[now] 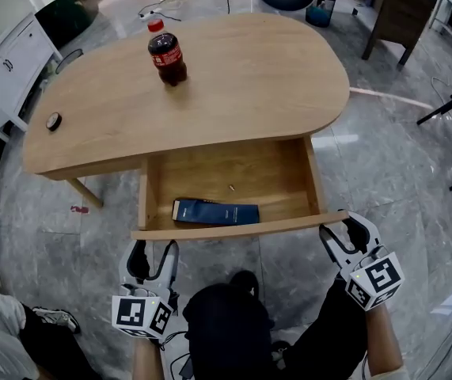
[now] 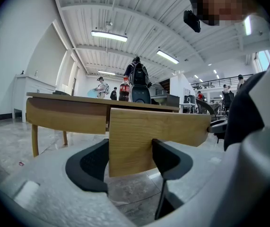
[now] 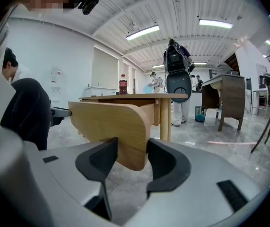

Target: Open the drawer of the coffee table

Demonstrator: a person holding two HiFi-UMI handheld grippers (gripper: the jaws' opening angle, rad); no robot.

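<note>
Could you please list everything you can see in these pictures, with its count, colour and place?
coffee table: one, light wood, middle of the grey floor
drawer: one, light wood, pulled open at the table's near side
flat box: one, dark blue, lying in the drawer by its front
small item: one, pale, on the drawer floor; too small to identify
bottle: one, dark drink, red cap, upright on the tabletop
round object: one, black, tabletop's left edge
cabinet: one, white, far left
desk: one, dark brown, far right
left tongs: one, black-grey, open, drawer front's left end
right tongs: one, black-grey, open, drawer front's right end
</note>
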